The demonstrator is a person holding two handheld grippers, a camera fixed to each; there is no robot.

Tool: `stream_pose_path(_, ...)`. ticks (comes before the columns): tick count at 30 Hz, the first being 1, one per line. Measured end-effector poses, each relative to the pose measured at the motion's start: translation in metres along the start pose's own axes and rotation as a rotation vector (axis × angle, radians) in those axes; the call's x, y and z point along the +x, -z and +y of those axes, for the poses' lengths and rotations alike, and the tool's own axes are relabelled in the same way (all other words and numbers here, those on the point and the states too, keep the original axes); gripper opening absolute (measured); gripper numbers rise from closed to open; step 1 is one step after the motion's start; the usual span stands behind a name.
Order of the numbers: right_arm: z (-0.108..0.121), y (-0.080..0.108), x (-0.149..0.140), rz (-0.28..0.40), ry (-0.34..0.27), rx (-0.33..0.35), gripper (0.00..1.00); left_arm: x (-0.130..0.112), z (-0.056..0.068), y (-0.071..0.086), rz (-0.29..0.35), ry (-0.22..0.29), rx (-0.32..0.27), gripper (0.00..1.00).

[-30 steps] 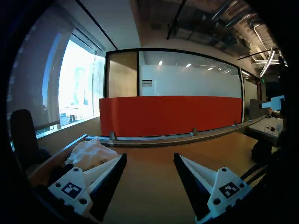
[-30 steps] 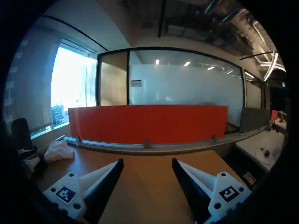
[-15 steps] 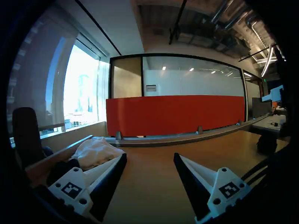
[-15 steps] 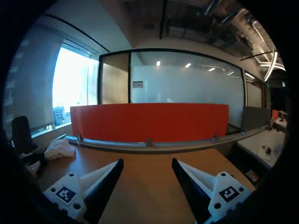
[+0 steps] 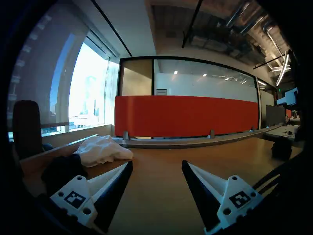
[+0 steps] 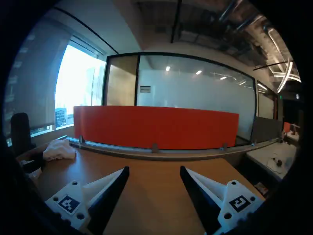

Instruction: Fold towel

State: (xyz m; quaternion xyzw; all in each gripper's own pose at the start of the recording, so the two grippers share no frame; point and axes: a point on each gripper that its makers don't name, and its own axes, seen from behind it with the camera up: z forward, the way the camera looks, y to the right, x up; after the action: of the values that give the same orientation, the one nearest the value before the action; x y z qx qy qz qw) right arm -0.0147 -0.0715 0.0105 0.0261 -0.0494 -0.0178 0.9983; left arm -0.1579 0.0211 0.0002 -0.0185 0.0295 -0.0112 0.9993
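Note:
A crumpled white towel (image 5: 101, 149) lies on the wooden table (image 5: 164, 188) at the far left, beyond the left finger in the left gripper view. My left gripper (image 5: 157, 168) is open, low over the table, with nothing between its fingers. From the right gripper view the same towel (image 6: 58, 150) looks small and far off at the left edge of the table (image 6: 156, 196). My right gripper (image 6: 154, 172) is also open and holds nothing.
An orange divider panel (image 5: 186, 115) on a metal rail bounds the table's far edge. A dark object (image 5: 62, 172) lies just in front of the towel. A dark chair back (image 5: 25, 127) stands at the left by the window. Another desk (image 6: 274, 156) lies to the right.
Both views have dipped lower towards the table. The towel now sits flatter and slightly farther right in the left gripper view. Both grippers stayed open.

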Motion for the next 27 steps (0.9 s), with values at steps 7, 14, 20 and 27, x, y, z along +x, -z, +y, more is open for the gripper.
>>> stream_pose_path(7,-0.009,-0.004,-0.013,-0.019,0.004,0.017,1.0,-0.012,-0.006,-0.001,0.002,-0.002,0.01,0.93)
stream_pose_path(14,-0.014,-0.007,-0.014,-0.02,0.013,0.021,1.0,-0.023,-0.013,-0.002,-0.003,0.012,0.022,0.93)
stream_pose_path(20,-0.014,-0.007,-0.014,-0.018,0.015,0.019,1.0,-0.026,-0.011,-0.003,-0.003,-0.01,0.023,0.93)
stream_pose_path(27,-0.013,-0.006,-0.014,-0.015,0.014,0.016,1.0,-0.026,-0.011,-0.004,-0.005,-0.013,0.025,0.93)
